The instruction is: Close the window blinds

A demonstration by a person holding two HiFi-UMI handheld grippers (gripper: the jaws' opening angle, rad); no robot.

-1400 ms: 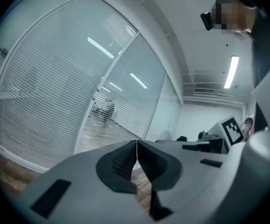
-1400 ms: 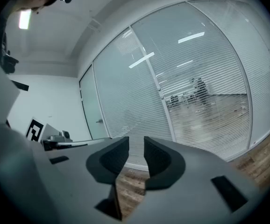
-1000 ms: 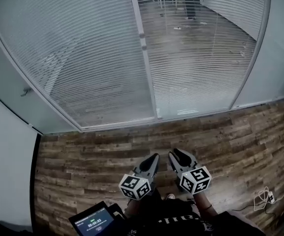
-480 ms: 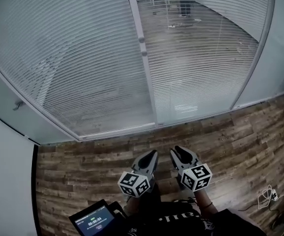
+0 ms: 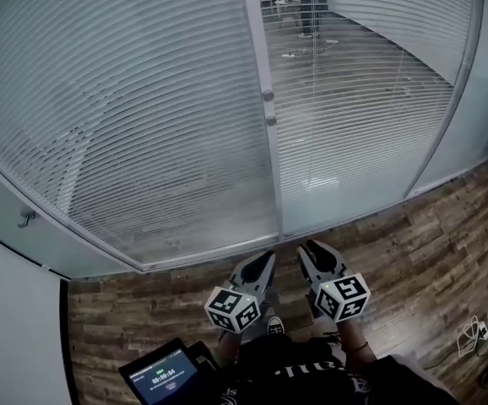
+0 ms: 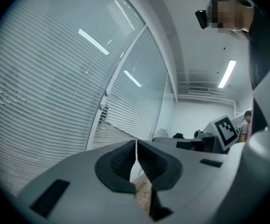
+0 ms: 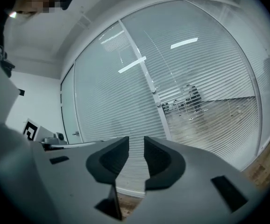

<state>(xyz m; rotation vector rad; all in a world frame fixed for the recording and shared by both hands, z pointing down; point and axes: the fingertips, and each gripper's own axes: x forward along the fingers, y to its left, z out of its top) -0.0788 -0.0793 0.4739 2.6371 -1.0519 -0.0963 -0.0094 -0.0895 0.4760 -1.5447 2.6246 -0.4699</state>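
The left gripper (image 5: 263,258) and right gripper (image 5: 306,248) hang side by side just below the mullion (image 5: 265,99), with blinds (image 5: 134,116) covering both panes beside it. Left gripper view: jaws pressed together, empty. Right gripper view: jaws slightly parted, empty, facing the mullion.

Dark wood-plank floor (image 5: 413,251), a tangled pale cable (image 5: 474,336) on it at far right.

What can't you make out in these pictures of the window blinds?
Blinds: tops cut off by the head view's upper edge.
Knobs on the frame: too small in the head view to tell their purpose.
Room beyond: broken up by the slats, head view.
Screen: text too small to read, head view.
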